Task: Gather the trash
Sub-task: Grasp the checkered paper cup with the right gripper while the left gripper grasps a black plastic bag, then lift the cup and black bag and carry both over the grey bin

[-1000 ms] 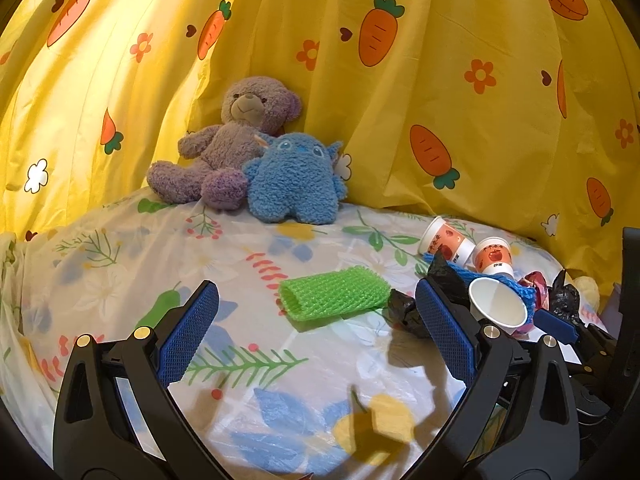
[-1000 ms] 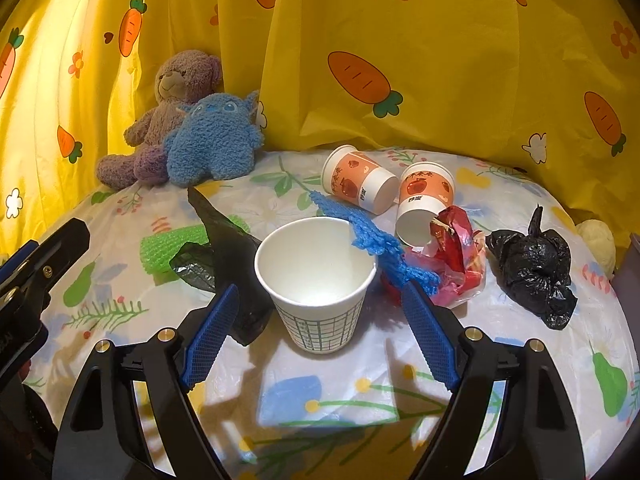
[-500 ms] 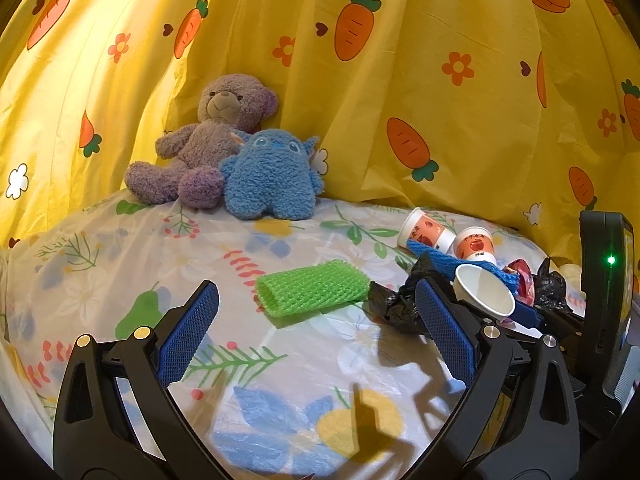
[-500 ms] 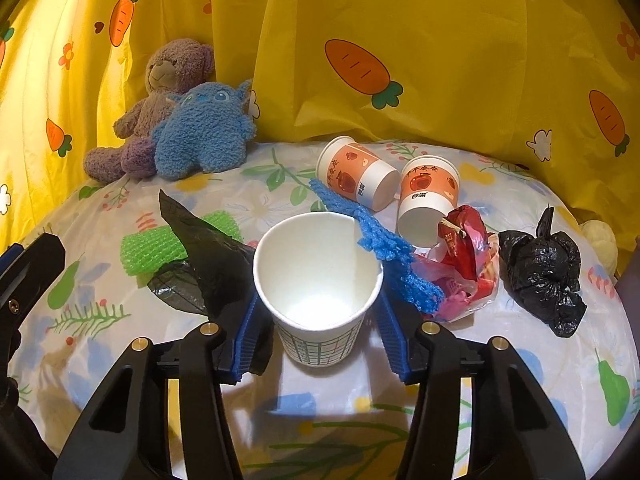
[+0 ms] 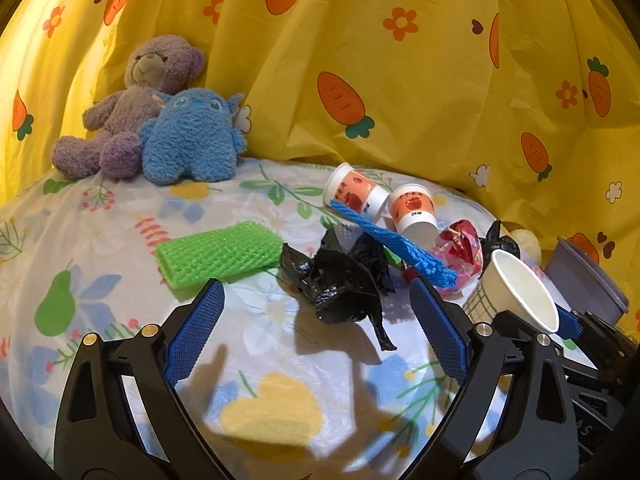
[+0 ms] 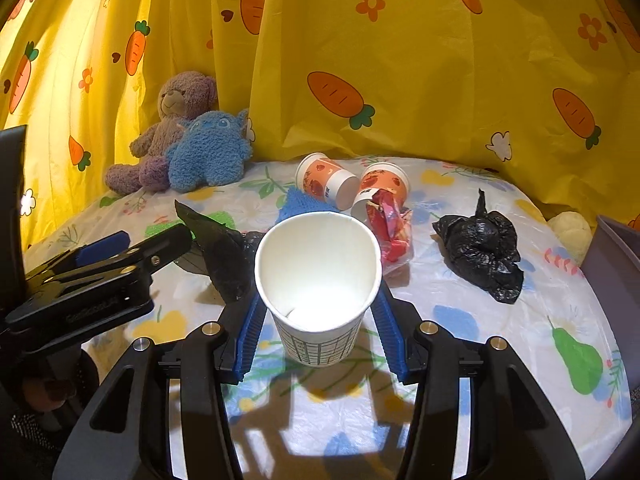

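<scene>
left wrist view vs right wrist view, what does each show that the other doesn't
Only the left wrist view shows the whole green foam net and the blue foam net lying full length. Only the right wrist view shows the inside of the white paper cup gripped between the right gripper fingers, and the knotted black bag in full. Both show the plush toys, the two printed cups and the crumpled black bag.
</scene>
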